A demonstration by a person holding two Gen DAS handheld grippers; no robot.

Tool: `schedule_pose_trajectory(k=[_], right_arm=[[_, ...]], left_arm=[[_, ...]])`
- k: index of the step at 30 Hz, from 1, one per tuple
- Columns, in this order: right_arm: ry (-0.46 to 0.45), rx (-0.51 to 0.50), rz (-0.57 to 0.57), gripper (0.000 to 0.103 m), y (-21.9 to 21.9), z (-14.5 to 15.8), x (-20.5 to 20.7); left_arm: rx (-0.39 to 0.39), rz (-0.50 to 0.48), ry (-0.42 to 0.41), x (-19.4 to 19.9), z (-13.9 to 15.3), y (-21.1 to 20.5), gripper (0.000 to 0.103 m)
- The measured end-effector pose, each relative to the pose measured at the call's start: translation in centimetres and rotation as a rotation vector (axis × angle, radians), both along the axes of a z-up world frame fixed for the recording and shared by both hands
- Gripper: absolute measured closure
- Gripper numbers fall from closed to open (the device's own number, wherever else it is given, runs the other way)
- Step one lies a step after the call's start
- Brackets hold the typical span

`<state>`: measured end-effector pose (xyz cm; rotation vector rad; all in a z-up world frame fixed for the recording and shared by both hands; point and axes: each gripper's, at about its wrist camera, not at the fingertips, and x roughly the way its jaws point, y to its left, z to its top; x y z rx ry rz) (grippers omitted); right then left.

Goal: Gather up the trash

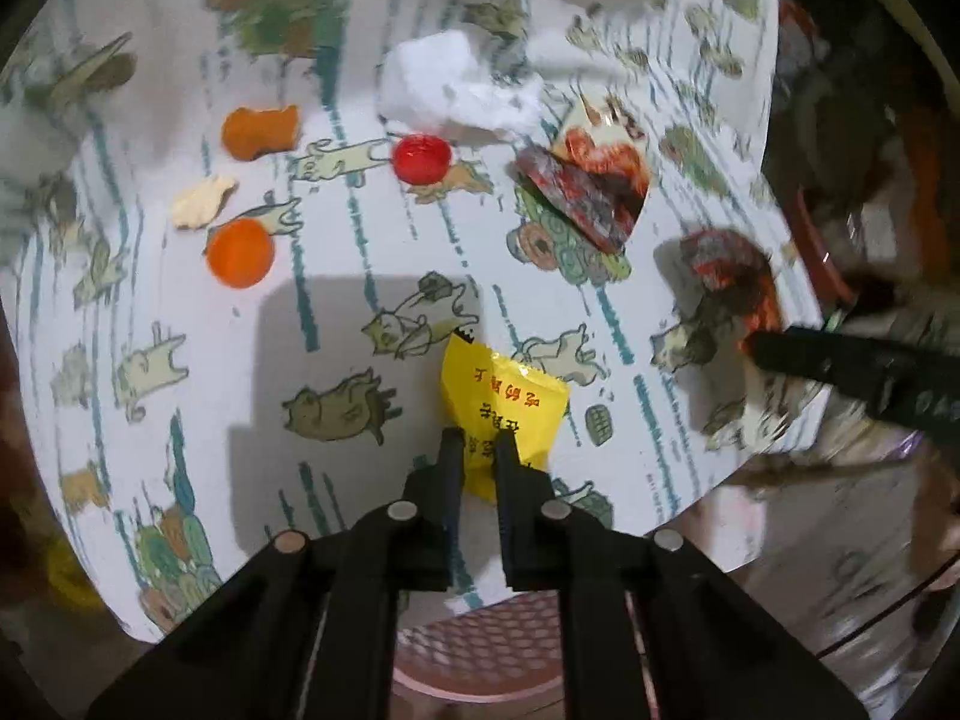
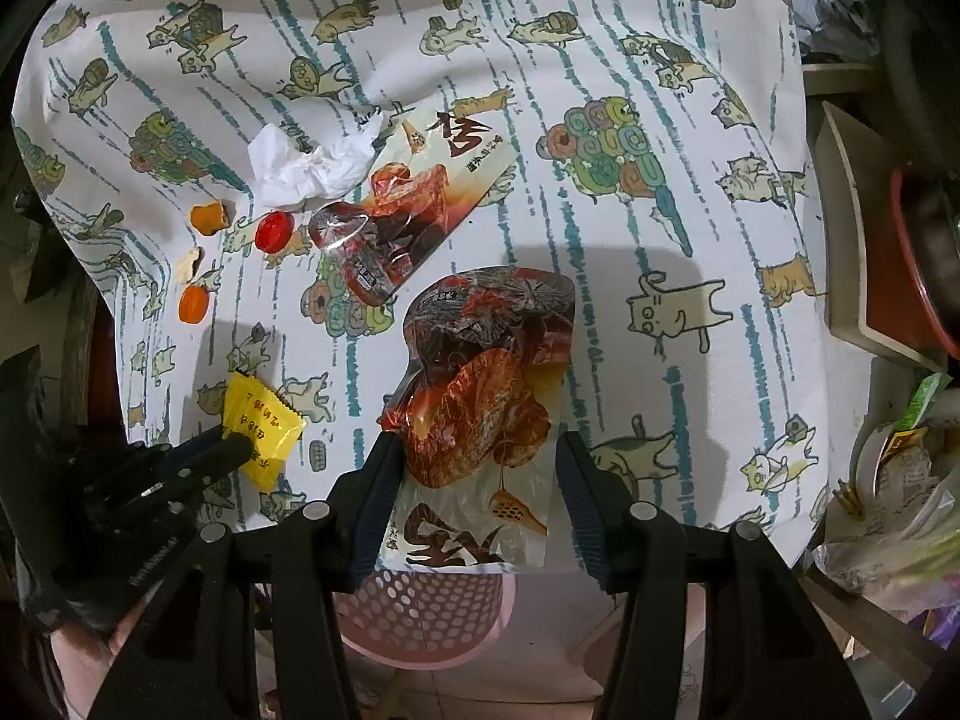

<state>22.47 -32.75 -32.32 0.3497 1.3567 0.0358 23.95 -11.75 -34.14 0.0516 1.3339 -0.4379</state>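
Note:
My left gripper (image 1: 478,441) is shut on a yellow wrapper (image 1: 501,399) at the table's near edge; it also shows in the right wrist view (image 2: 264,426). My right gripper (image 2: 477,450) is open, its fingers on either side of a large red snack bag (image 2: 486,372) that hangs over the table edge. A second red snack bag (image 2: 408,222), a crumpled white tissue (image 2: 312,165), a red cap (image 2: 273,231), an orange cap (image 2: 193,303) and orange peel (image 2: 210,216) lie farther back.
The table wears a cat-print cloth (image 2: 660,150). A pink perforated basket (image 2: 420,612) stands on the floor under the table's near edge. Clutter and bags (image 2: 888,480) crowd the right side, with a red bowl (image 2: 924,276) there.

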Motion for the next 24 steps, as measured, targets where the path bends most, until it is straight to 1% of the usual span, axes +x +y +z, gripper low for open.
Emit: schedule_pose_trajectory(k=[3, 6, 7, 9, 10, 13, 17, 19, 21, 24], right_arm=[[-0.009, -0.009, -0.002, 0.048, 0.0, 0.2, -0.2], [-0.058, -0.036, 0.000, 0.048, 0.0, 1.1, -0.6], [-0.081, -0.042, 0.013, 0.048, 0.2, 1.6, -0.7], [-0.132, -0.041, 0.045, 0.048, 0.8, 2.7, -1.2], [-0.153, -0.033, 0.059, 0.048, 1.1, 3.2, -1.4], [-0.202, -0.013, 0.081, 0.048, 1.9, 4.5, -2.1], [-0.258, 0.046, 0.089, 0.048, 2.5, 6.2, -3.2], [-0.294, 0.054, 0.090, 0.048, 2.8, 7.2, -3.7], [-0.325, 0.061, 0.092, 0.048, 3.2, 8.2, -4.2], [-0.359, 0.066, 0.100, 0.048, 3.8, 9.9, -5.2]], left_arm=[[0.005, 0.015, -0.047, -0.6, 1.4, 0.8, 0.094], [-0.037, 0.046, -0.066, -0.9, 3.0, 1.3, 0.094], [-0.030, 0.055, -0.090, -1.2, 3.7, 1.4, 0.094], [0.044, 0.067, -0.181, -2.1, 5.6, 1.7, 0.094], [0.056, 0.072, -0.217, -2.7, 6.6, 1.9, 0.094], [0.034, 0.115, -0.254, -3.8, 8.9, 3.2, 0.094], [0.057, 0.145, -0.341, -5.1, 12.5, 3.9, 0.094], [0.043, 0.157, -0.372, -6.2, 14.6, 4.5, 0.094], [0.024, 0.177, -0.388, -7.0, 16.1, 5.0, 0.094], [0.004, 0.219, -0.401, -8.5, 17.6, 6.0, 0.094]])
